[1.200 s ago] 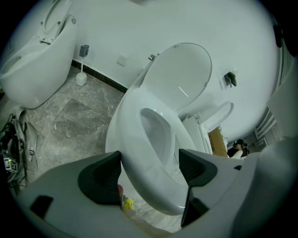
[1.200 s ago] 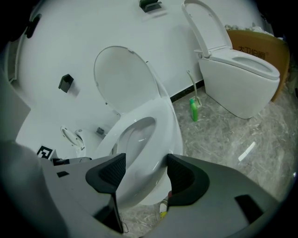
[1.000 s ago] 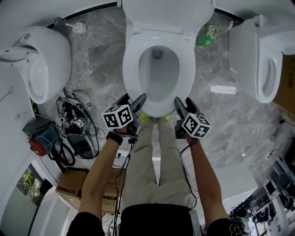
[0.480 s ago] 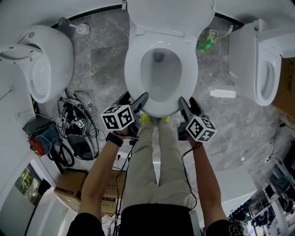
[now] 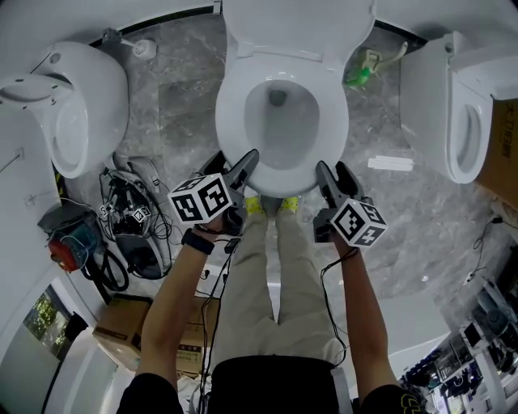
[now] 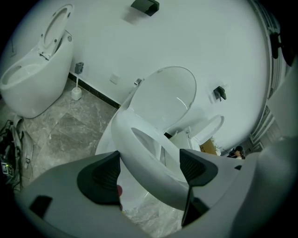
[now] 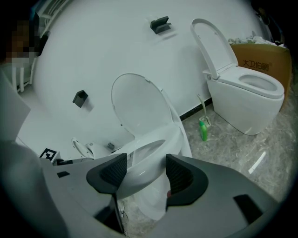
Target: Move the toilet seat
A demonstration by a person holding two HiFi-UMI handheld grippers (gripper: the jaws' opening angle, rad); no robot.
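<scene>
The white toilet seat [image 5: 231, 121] rings the bowl of the middle toilet, and its lid [image 5: 295, 24] stands up against the wall. My left gripper [image 5: 236, 166] holds the seat's front left rim and my right gripper [image 5: 333, 176] its front right rim. In the left gripper view the seat [image 6: 139, 153] runs between the two dark pads of the gripper [image 6: 149, 172], tilted up off the bowl. The right gripper view shows the seat [image 7: 149, 158] filling the gap of that gripper [image 7: 146, 173], with the bowl lower down behind it.
Another white toilet [image 5: 73, 105] stands at the left and a third [image 5: 461, 105] at the right. Cables and gear [image 5: 129, 218] lie on the grey marble floor at the left, near a cardboard box [image 5: 121, 323]. A green bottle [image 5: 360, 71] sits by the wall.
Both grippers have moved a little forward onto the seat's front rim, and the left one has tilted. The toilet sits slightly higher in the head view.
</scene>
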